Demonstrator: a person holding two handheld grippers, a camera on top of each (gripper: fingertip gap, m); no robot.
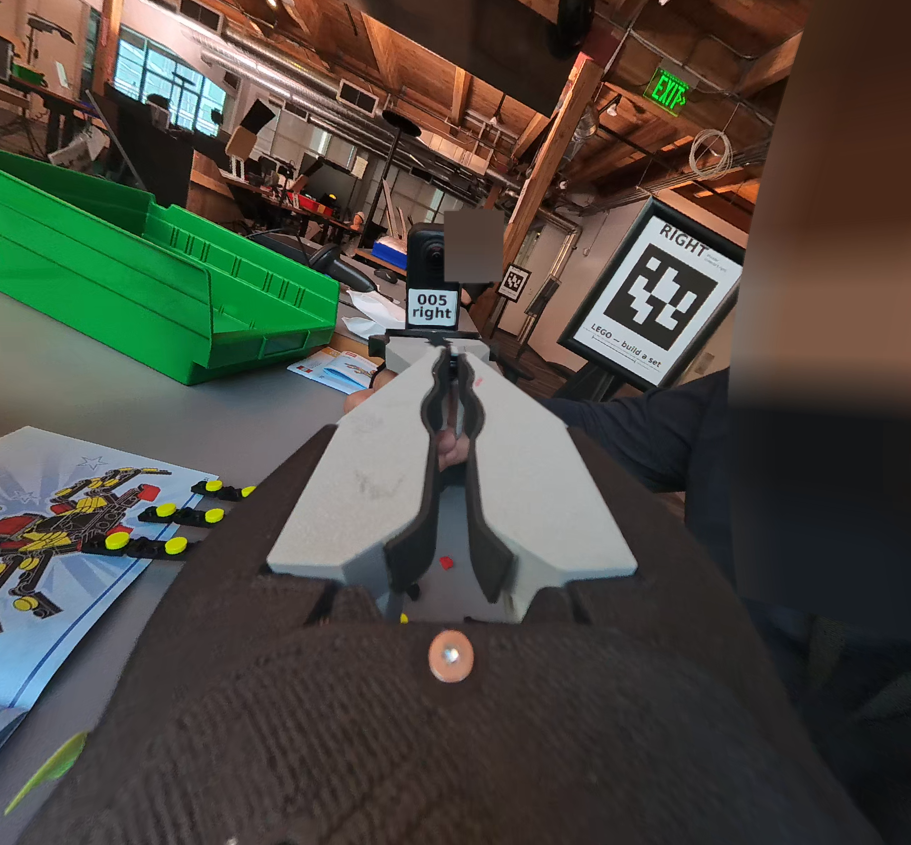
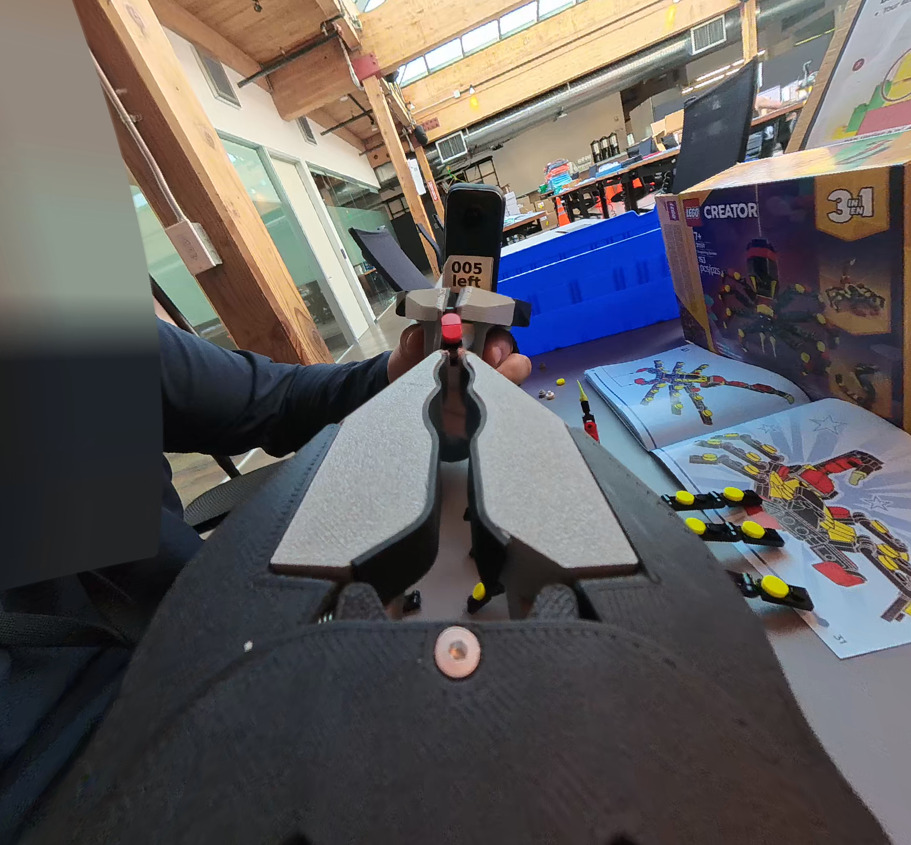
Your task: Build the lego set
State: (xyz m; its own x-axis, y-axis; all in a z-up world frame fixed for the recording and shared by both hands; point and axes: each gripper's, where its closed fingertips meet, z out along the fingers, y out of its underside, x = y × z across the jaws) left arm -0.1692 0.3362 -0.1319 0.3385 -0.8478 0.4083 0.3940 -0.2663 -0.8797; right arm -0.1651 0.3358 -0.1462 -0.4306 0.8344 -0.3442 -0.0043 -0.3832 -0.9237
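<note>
Left two-finger gripper with grey wedge fingers and black pads (image 1: 451, 358): centre of the left wrist view, jaws drawn together at the tips with only a wavy slit between the pads; the right wrist view shows this same tool from the front, just above frame centre, clamped on a small red lego piece with a black stud part below it (image 2: 450, 328)

Right two-finger gripper of the same grey and black make (image 2: 452, 357): centre of the right wrist view, tips closed up and meeting the underside of the red piece; whether it actually grips the piece or only touches it cannot be told

Hand on the left tool (image 2: 503, 353): wrapped around the handle, dark blue sleeve running to the left of frame

Open lego instruction booklet, pale blue page with a red, yellow and black scorpion drawing (image 2: 798, 515): lower right of the right wrist view, lying flat on the grey tabletop (image 1: 123, 387)

Black lego leg strips with round yellow studs (image 2: 729, 530): several, lying on the booklet page, lower right

Second booklet, spider drawing (image 2: 675, 392): right of centre, above the first

Purple and yellow lego set box (image 2: 788, 274): upright, right edge, behind the booklets

Small red and black piece with a yellow spike (image 2: 586, 414): on the table, left of the booklets

Blue plastic bin (image 2: 586, 279): middle right, behind the tools

Green plastic bin (image 1: 162, 269): left of the left wrist view, on the table
</note>
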